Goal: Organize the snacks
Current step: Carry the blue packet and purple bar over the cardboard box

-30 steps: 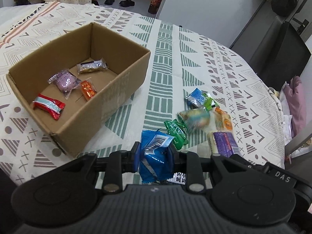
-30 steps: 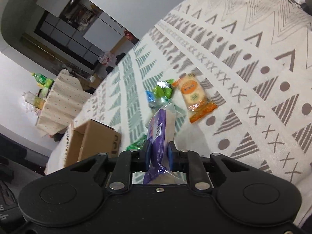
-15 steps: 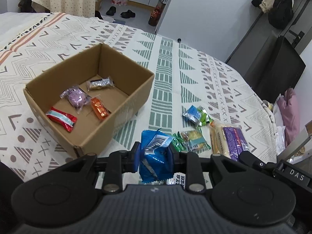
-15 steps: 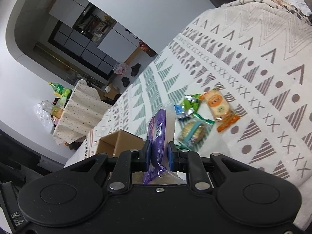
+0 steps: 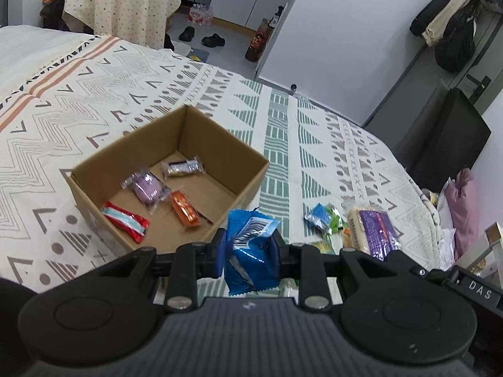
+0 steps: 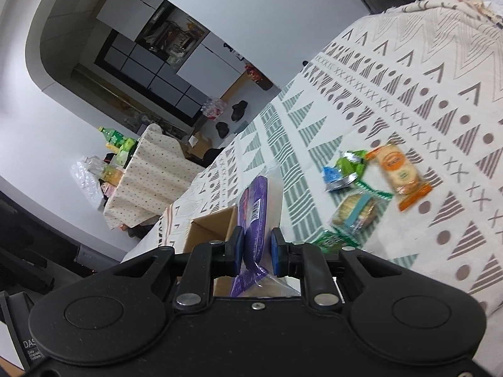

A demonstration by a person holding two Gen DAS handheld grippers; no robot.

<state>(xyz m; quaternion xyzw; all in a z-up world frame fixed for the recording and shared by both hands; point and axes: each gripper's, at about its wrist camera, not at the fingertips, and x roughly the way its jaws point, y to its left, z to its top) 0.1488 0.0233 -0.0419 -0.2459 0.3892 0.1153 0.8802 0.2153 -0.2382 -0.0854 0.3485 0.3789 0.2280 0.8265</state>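
left claw pinching blue pack | right claw pinching purple pack | box ahead-left, left claw nearer

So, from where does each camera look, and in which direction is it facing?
Left wrist: sits on the left gripper, looks down at the cardboard box on the cloth; own fingers clamp a blue packet.
Right wrist: sits on the right gripper, tilted, faces across the table; fingers clamp a purple packet.
Shared: box, purple packet.

Both claws lifted their packets above the cloth.
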